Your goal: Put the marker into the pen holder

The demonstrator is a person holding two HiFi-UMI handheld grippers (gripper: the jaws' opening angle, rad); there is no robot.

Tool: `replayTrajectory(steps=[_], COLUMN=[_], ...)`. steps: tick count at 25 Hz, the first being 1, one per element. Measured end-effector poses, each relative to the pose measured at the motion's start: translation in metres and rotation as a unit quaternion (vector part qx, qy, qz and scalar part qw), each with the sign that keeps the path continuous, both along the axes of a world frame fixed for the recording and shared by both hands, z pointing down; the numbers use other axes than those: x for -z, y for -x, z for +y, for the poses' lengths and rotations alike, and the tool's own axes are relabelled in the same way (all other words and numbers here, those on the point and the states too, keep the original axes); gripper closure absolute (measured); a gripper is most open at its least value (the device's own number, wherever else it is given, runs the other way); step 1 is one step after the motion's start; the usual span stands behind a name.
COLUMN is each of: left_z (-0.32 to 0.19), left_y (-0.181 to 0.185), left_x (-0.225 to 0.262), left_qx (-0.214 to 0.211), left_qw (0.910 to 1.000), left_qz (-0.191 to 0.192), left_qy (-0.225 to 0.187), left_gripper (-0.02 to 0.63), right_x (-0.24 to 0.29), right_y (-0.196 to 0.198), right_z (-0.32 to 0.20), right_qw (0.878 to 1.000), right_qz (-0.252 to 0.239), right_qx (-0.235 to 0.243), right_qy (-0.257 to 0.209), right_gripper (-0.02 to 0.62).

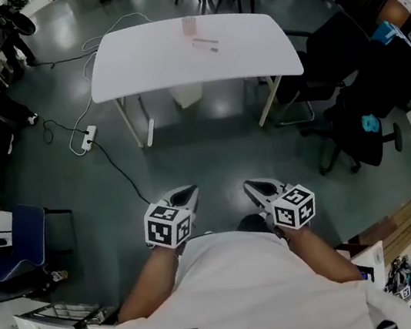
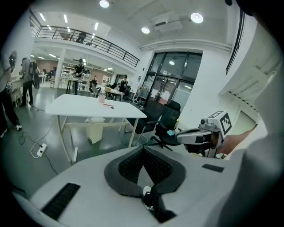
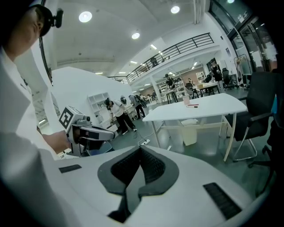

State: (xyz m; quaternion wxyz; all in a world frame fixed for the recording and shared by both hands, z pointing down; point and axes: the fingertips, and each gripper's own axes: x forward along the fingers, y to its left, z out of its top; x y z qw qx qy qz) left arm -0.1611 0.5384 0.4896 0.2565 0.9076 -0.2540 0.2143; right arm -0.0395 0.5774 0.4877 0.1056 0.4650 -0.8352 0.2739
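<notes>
Hanging well back, left claw (image 1: 186,193) and right claw (image 1: 253,185) sit closed and empty, marker (image 1: 206,42) lying near the pen holder (image 1: 189,25) on the worktop (image 1: 141,61) at twelve o'clock, so the approach looks to come first.

White rounded bench (image 1: 135,70) well ahead of me. Translucent pen holder (image 1: 189,24) on it, near far edge; slim marker (image 1: 205,41) just nearer me, slightly right. Pale bin (image 1: 188,95) under bench. Black office chair (image 1: 329,61) right of bench.
</notes>
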Motion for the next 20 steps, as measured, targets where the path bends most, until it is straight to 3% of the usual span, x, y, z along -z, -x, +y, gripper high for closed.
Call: replayTrajectory(steps=[11,20], left_z=[-0.016,-0.088], left_y=[-0.028,-0.049], left_x=[-0.012,-0.022], left_qx=[-0.007,0.013], left_qw=[0.9999,0.9989], left_qz=[-0.005,-0.03], left_qy=[0.012,0.035], left_gripper=[0.578,0.578], right_x=[-0.014,-0.014], right_y=[-0.025,-0.053], right_z=[-0.024,-0.117], right_qw=[1.0,0.999], right_qz=[-0.018,-0.041], right_qx=[0.002,0.01], right_qy=[0.018,0.015], right_gripper=[0.577,0.577])
